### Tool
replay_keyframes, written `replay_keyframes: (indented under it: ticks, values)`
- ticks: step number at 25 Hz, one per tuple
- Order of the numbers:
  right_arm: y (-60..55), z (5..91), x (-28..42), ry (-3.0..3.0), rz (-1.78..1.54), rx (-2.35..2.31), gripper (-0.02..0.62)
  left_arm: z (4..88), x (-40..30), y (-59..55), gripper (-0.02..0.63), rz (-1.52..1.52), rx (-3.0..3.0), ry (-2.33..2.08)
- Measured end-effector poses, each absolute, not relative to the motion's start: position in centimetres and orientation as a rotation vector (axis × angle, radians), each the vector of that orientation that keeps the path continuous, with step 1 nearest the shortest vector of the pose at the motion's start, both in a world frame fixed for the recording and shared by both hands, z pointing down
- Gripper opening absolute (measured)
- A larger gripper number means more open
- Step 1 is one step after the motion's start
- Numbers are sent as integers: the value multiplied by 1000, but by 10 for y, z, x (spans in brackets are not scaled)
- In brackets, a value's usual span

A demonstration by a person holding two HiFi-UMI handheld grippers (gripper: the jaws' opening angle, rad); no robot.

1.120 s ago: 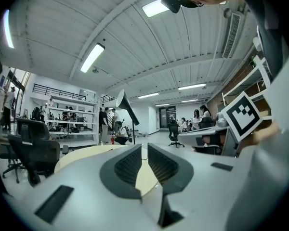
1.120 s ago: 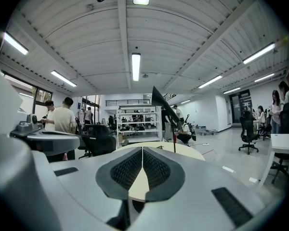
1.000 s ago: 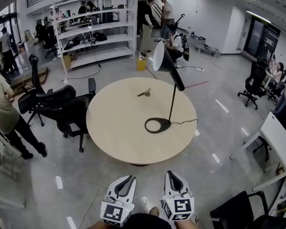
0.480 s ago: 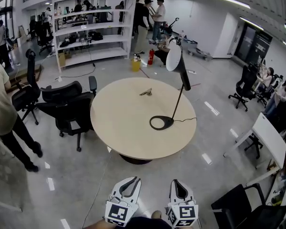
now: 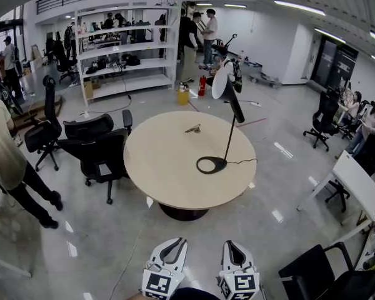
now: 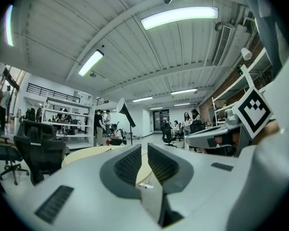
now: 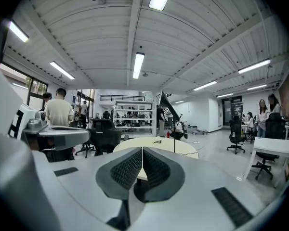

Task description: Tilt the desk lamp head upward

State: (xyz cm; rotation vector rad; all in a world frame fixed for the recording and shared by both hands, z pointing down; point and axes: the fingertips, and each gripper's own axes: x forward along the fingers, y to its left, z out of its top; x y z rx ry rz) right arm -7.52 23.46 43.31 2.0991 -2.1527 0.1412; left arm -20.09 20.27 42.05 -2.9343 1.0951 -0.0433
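The black desk lamp (image 5: 227,127) stands on the right half of the round wooden table (image 5: 169,167), ring base on the top. Its cone head (image 5: 224,86) tilts down toward the left. Both grippers hang low at the head view's bottom edge, well short of the table. My left gripper (image 5: 177,242) has a narrow gap between its jaws and nothing in it. My right gripper (image 5: 230,245) has its jaws together, empty. The left gripper view shows the lamp (image 6: 125,113) far beyond that gripper (image 6: 144,147); in the right gripper view the lamp (image 7: 165,103) stands behind the shut gripper (image 7: 142,149).
A small object (image 5: 192,129) lies on the table's far side. Black office chairs (image 5: 97,152) stand at the table's left, another chair (image 5: 319,274) at the lower right. A person (image 5: 6,161) stands at far left. White shelving (image 5: 125,49) and a white desk (image 5: 362,180) flank the room.
The head view has shifted, so the table and lamp sit a little lower and to the right in frame. Both grippers stay low; neither has touched anything.
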Motion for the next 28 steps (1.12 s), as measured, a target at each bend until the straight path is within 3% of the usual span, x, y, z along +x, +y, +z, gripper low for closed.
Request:
replay_keyframes:
  ticks: [14, 28]
  values:
    - [362, 466, -16, -2284, 172, 1987, 15, 450, -134, 347, 86, -99, -2885, 1255]
    - [424, 473, 2, -2286, 151, 1966, 15, 454, -118, 404, 72, -90, -2855, 1270]
